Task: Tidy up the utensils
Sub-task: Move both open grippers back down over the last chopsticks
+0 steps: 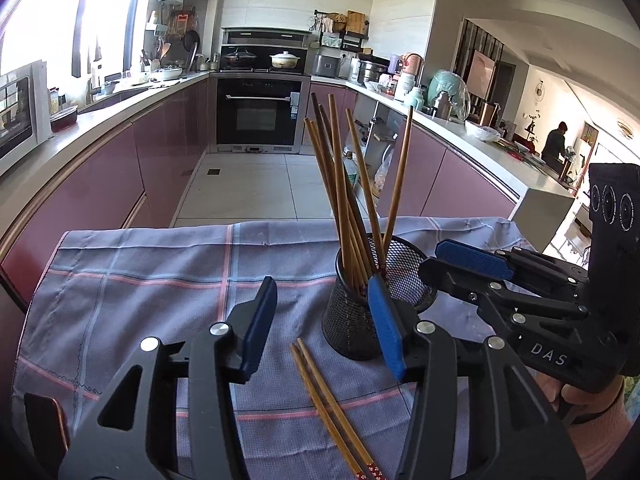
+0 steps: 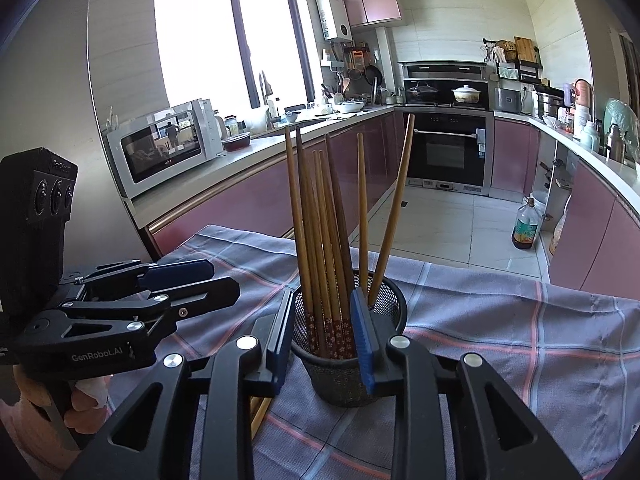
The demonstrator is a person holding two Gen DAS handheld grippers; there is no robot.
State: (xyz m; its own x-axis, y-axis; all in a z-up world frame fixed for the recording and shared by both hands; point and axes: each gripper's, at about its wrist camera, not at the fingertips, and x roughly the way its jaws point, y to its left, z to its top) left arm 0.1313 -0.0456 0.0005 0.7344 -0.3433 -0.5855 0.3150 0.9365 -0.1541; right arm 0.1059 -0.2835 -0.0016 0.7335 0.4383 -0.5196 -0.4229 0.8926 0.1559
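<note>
The left claw (image 1: 320, 320) stands released, its two blue-padded black fingers parted with nothing pressed between them; beneath the gap a pair of brown wooden chopsticks with red patterned ends (image 1: 332, 408) lies flat on the cloth, running toward the counter's near edge. Its right-hand pad sits just in front of the black wire-mesh cylindrical holder (image 1: 360, 312), though whether it touches the mesh cannot be told. The right claw (image 2: 324, 336) is also released: its blue pads stand on either side of the same mesh holder (image 2: 344, 372), very near the wall, and contact cannot be confirmed. Inside the holder a bundle of brown wooden chopsticks (image 2: 320, 240) stands upright, patterned ends down, most leaning together on the left while one slants away to the right. The holder rests on a grey-blue checked cloth with pink and white stripes (image 2: 520, 340) that covers the counter and hangs over its far edge. In the left wrist view the right claw comes in from the right side, held by a hand in a pink sleeve (image 1: 592, 408). Beyond the counter's far edge lie a tiled floor (image 1: 248, 184), mauve kitchen cabinets (image 1: 100, 168), a black built-in oven (image 1: 260, 112) and a white microwave (image 2: 160, 152).
</note>
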